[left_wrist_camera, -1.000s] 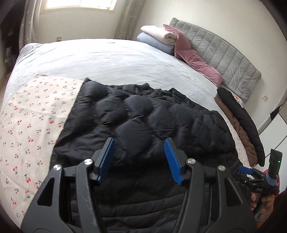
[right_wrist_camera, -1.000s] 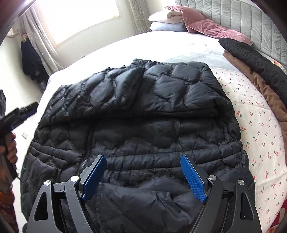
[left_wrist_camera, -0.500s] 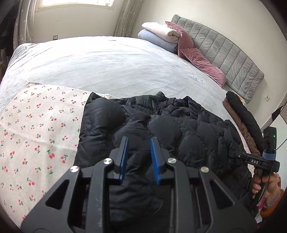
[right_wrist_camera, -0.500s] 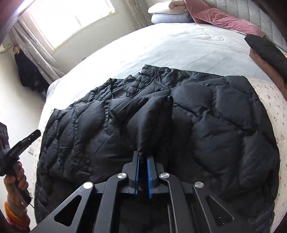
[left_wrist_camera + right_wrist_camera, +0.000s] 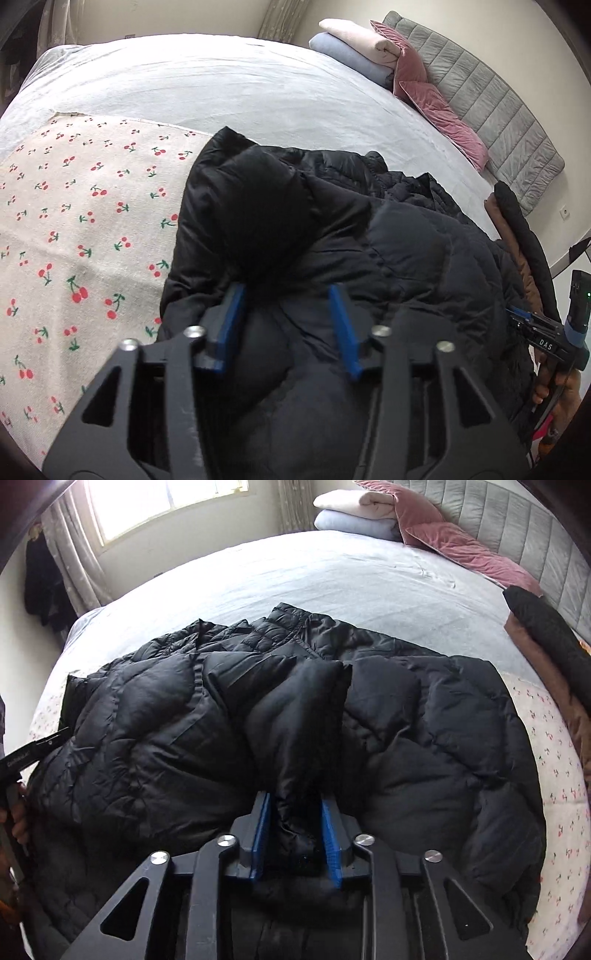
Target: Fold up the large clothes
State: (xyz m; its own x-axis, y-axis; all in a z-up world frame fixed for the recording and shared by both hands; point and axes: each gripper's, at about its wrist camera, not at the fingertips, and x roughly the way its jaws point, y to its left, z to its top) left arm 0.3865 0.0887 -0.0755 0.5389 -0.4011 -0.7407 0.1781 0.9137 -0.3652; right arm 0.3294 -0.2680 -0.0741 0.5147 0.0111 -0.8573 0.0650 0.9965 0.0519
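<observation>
A black puffer jacket (image 5: pixel 406 258) lies on the bed, its lower part folded up over the upper part; it also shows in the right wrist view (image 5: pixel 147 738). My left gripper (image 5: pixel 286 299) is open, its blue pads on either side of a puffy fold of the jacket without pinching it. My right gripper (image 5: pixel 295 808) is partly open with a bunched fold of the jacket still between its blue pads. The right gripper shows at the right edge of the left wrist view (image 5: pixel 546 339), and the left gripper at the left edge of the right wrist view (image 5: pixel 33 749).
The jacket rests on a cherry-print cloth (image 5: pixel 74 221) over a grey bedsheet (image 5: pixel 221 85). Black and brown garments (image 5: pixel 546 635) lie at the bed's right side. Pink cushions (image 5: pixel 436 99), folded blankets (image 5: pixel 354 48) and a grey headboard (image 5: pixel 498 107) stand at the far end.
Both grippers closed on the jacket's hem, carried it up over the jacket, and have now opened wider. The left has let go and the right has loosened on its fold.
</observation>
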